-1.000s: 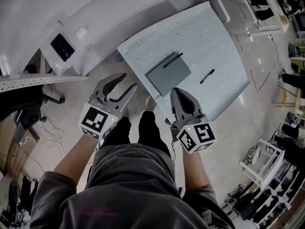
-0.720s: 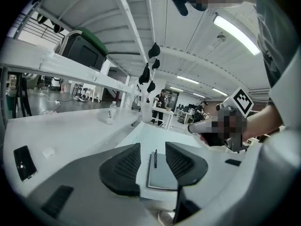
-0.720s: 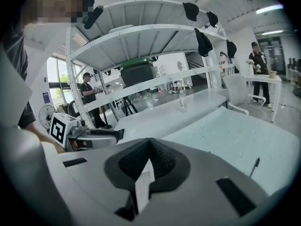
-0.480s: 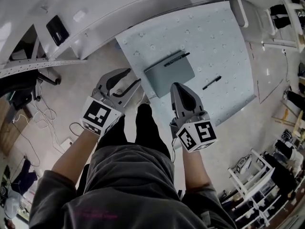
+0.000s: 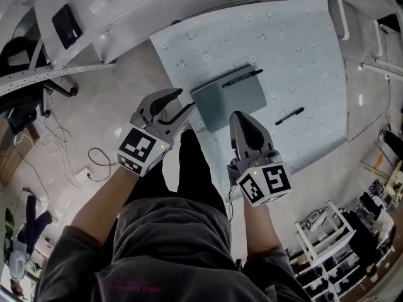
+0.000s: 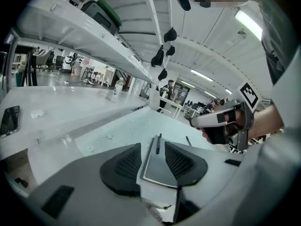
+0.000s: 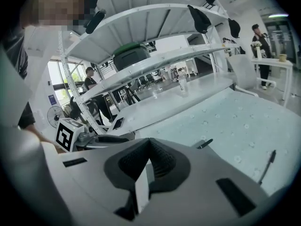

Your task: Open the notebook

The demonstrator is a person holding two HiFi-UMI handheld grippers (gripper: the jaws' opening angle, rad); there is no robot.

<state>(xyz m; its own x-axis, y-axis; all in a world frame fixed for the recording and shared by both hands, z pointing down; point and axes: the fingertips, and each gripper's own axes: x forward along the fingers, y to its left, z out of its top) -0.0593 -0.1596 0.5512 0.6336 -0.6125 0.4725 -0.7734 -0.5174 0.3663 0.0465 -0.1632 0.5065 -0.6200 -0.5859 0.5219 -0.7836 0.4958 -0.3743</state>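
A closed grey notebook lies flat near the front edge of the pale table. A black pen rests along its far edge. My left gripper hangs open just off the notebook's near left corner, with nothing between its jaws. In the left gripper view the notebook and its pen show between the left gripper's pads. My right gripper is shut and empty, its tip over the notebook's near edge. The right gripper's jaws are pressed together.
A second black pen lies loose on the table right of the notebook. A long white bench with a dark phone runs behind and to the left. Cables trail on the floor at the left; the person's legs stand below the table edge.
Both grippers have moved forward toward the notebook, the left one reaching its near left corner. The head view has shifted. The left stays open and the right shut.
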